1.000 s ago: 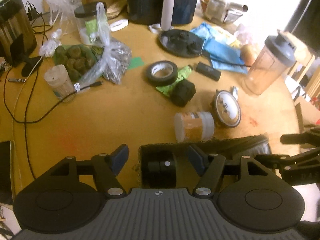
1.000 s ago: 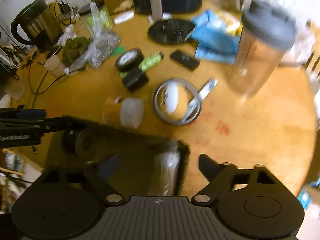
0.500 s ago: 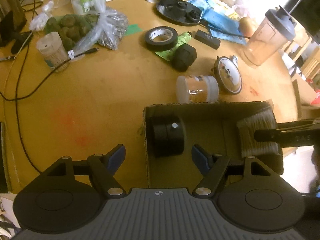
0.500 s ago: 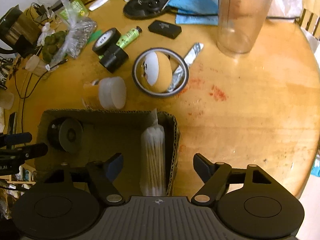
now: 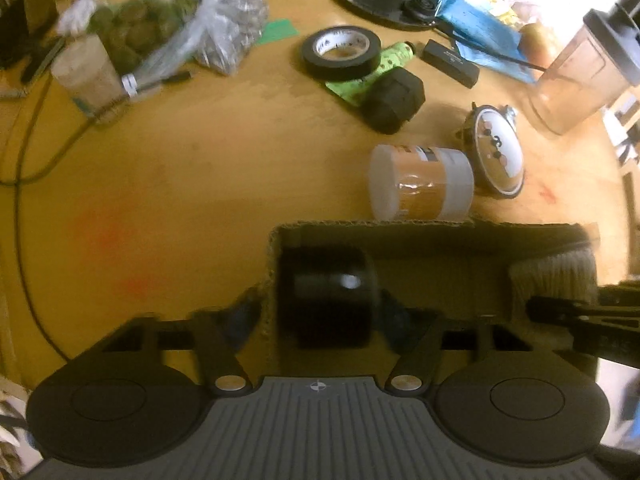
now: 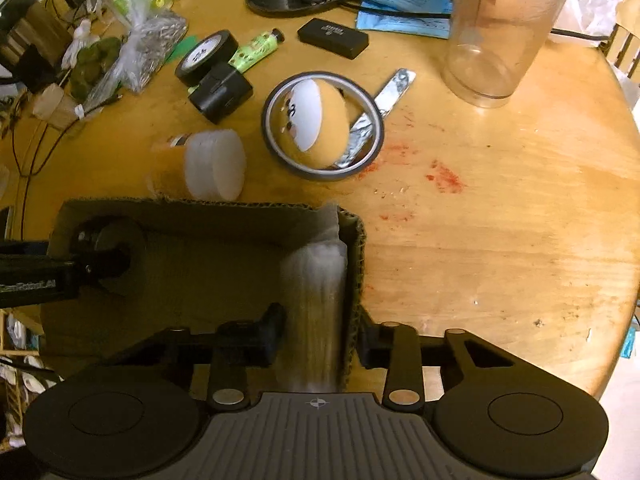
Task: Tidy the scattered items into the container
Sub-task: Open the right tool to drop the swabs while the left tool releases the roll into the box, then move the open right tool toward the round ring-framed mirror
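An open cardboard box (image 5: 400, 225) (image 6: 180, 205) sits at the table's near edge. A black roll (image 5: 324, 296) lies at its left end and a bag of cotton swabs (image 6: 316, 292) at its right end. My left gripper (image 5: 320, 312) straddles the left wall and the roll. Its jaws are closing, and the blurred pads stand just off both. My right gripper (image 6: 320, 328) is closing too, with one pad against the swab bag and the other outside the right wall. A plastic jar (image 5: 420, 184) lies on its side behind the box.
Beyond the jar lie a round mirror (image 6: 320, 128), a black block (image 5: 394, 100), a black tape roll (image 5: 340, 52), a green tube (image 5: 394, 54) and a small black case (image 5: 450, 62). A clear shaker (image 6: 500, 32) stands far right. Bags and cables crowd the far left.
Both grippers have sunk toward the box ends and tipped further down. Their jaws have narrowed, the right onto the swab bag and wall, the left around the roll and wall.
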`<state>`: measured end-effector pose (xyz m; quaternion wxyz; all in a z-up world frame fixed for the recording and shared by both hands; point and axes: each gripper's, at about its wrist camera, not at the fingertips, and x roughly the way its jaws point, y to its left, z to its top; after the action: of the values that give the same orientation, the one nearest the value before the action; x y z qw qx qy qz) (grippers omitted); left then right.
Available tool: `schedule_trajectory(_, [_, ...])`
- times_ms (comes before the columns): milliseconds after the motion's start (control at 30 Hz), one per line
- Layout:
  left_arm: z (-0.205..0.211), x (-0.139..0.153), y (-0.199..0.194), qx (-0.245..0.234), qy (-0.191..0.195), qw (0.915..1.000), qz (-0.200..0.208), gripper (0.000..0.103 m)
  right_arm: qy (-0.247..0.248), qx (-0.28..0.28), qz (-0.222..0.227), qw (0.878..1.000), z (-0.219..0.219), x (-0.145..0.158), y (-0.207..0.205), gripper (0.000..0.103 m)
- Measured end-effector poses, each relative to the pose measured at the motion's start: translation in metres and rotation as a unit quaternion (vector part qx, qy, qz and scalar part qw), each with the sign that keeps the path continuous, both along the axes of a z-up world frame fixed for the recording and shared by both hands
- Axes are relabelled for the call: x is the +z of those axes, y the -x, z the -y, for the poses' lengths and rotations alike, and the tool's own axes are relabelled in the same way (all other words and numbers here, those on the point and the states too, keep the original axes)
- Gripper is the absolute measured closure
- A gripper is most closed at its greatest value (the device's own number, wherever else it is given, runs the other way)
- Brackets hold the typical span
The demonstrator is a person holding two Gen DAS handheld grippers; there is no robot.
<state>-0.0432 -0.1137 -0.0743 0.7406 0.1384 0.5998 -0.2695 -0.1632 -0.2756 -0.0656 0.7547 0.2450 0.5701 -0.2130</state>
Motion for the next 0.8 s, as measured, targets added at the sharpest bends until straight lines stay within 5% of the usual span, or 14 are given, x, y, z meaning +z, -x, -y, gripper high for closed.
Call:
schedule_trajectory(333, [0.0025, -0.0002, 0.0098, -0.003, 0.010, 0.9997, -0.023, 0.060, 0.049, 0.026, -0.032, 0.998, -0.0016, 0.0060, 0.0031, 0.075])
schedule_trajectory(633, [0.0053, 0.0002, 0.0083, 0.000, 0.005, 0.9997, -0.024, 0.059, 0.040, 0.045, -0.037, 0.998, -0.0009, 0.0011, 0.0037, 0.068])
schedule_trajectory(700, [0.0057, 0.0017, 0.0082, -0.001, 0.007, 0.9997, -0.022, 0.057, 0.026, 0.041, -0.031, 0.998, 0.0013, 0.0011, 0.0048, 0.062])
schedule_trajectory(767, [0.0057, 0.0044, 0.0083, 0.000, 0.011, 0.9998, -0.019, 0.056, 0.013, 0.030, -0.023, 0.999, 0.0046, 0.0024, 0.0062, 0.037])
schedule_trajectory(800, [0.0050, 0.0064, 0.0081, 0.001, 0.015, 0.9998, -0.017, 0.053, 0.010, 0.027, -0.017, 0.999, 0.0060, 0.0042, 0.0071, 0.033])
